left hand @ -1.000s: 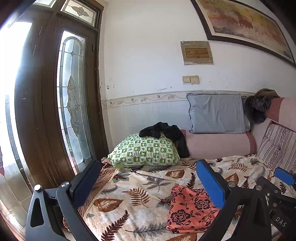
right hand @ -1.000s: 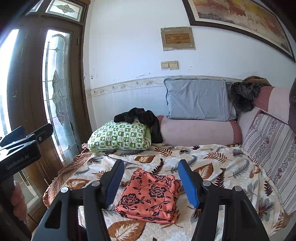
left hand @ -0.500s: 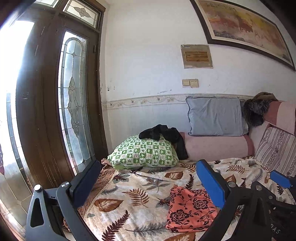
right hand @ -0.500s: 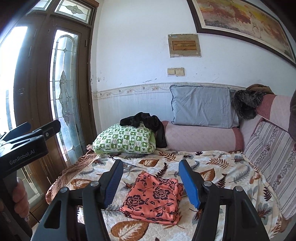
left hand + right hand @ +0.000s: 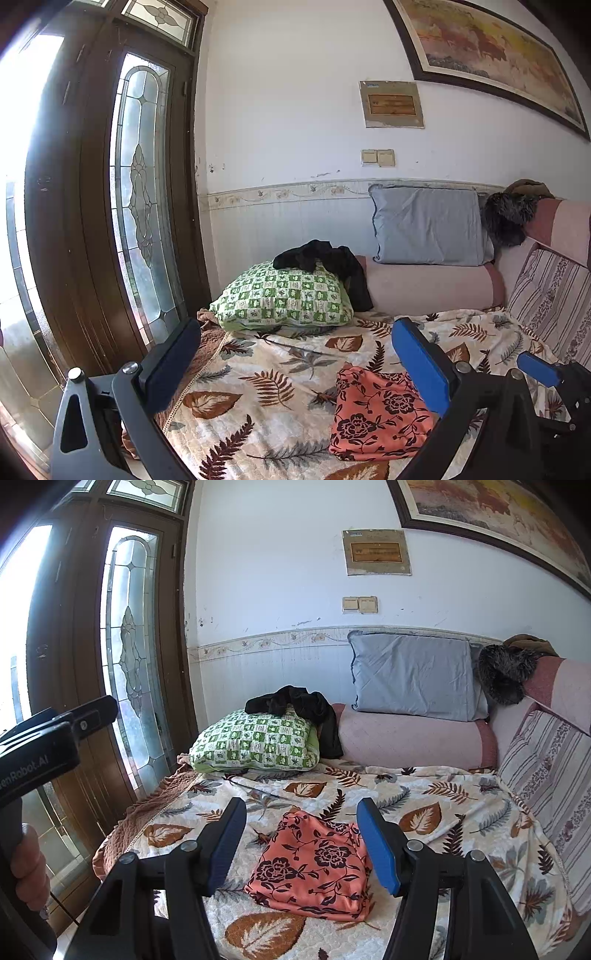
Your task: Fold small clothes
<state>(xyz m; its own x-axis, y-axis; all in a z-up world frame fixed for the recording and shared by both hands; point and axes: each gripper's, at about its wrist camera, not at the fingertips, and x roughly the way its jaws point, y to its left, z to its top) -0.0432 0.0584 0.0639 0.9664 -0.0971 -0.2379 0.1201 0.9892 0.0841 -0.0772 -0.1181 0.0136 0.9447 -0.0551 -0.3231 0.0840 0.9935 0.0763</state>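
In the lower middle of the right wrist frame, the orange floral garment (image 5: 314, 867) lies folded into a compact rectangle on the leaf-print bedspread (image 5: 443, 812), and it has slid a little lower in view over the last second as I raised both tools away from it. My right gripper (image 5: 301, 843) hangs above it with jaws wide and empty; my left gripper (image 5: 295, 363) is likewise wide, holding nothing. I judge this piece finished, so the black garment (image 5: 295, 709) on the green checked pillow (image 5: 255, 746) is probably next.
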